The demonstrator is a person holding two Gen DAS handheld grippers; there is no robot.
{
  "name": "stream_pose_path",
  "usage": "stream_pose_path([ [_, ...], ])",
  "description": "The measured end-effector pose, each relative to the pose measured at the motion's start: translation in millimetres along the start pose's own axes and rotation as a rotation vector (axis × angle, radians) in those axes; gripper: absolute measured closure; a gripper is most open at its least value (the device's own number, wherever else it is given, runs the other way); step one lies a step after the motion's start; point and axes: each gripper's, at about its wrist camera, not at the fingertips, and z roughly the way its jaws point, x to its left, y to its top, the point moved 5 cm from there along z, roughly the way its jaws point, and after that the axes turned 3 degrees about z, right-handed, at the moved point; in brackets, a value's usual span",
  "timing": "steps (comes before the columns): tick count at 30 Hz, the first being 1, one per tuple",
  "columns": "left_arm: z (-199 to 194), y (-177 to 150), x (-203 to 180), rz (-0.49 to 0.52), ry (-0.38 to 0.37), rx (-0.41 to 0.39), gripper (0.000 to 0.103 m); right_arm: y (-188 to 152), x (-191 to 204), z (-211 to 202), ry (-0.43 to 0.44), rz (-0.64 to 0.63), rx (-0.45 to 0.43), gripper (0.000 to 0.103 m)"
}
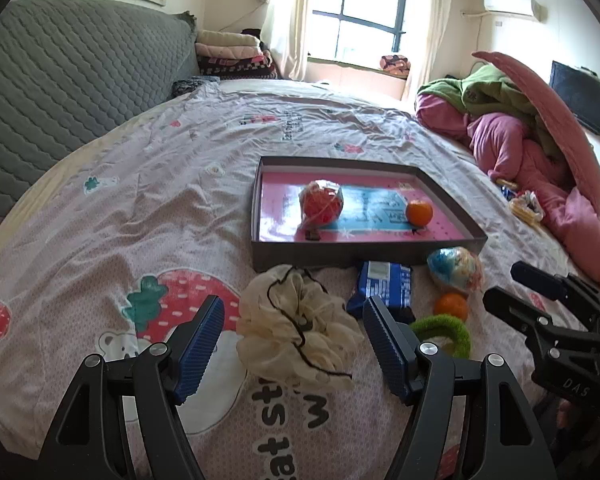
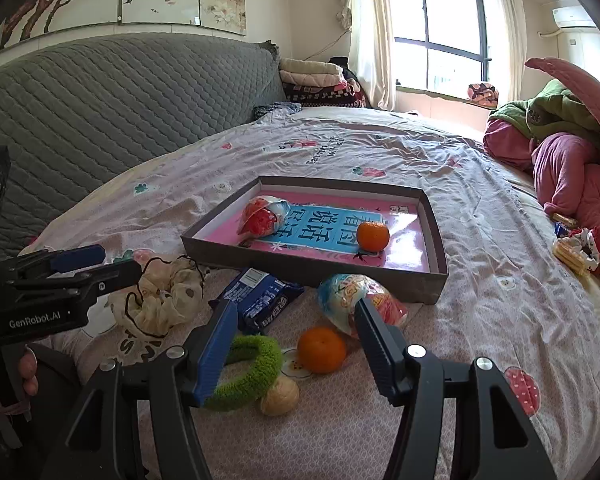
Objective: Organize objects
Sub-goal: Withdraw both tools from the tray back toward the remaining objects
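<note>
Below, both grippers gape — left gripper (image 1: 294, 344) straddling cream scrunchie (image 1: 296, 328).

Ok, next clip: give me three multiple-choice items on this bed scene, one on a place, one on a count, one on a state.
1. Where does the blue snack packet lie?
A. inside the tray
B. on the bedsheet just outside the tray's near wall
C. on the pink blanket

2. How many oranges lie inside the tray?
A. one
B. two
C. none

3. How does the left gripper stand to the cream scrunchie?
A. shut on it
B. open, with the scrunchie between its fingers
C. holding it above the tray

Answers:
1 B, the packet rests on the sheet against the tray's outer wall.
2 A, one orange sits inside; the other orange lies on the sheet.
3 B, both pads stand clear of the scrunchie.
</note>
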Motion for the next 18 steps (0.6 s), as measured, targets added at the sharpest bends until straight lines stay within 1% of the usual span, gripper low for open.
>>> stream_pose_path([
  [18,-3,-27,-15,0.048,-0.019,0.052,0.03,-25,12,-6,0.01,-0.035,0.043,0.042],
])
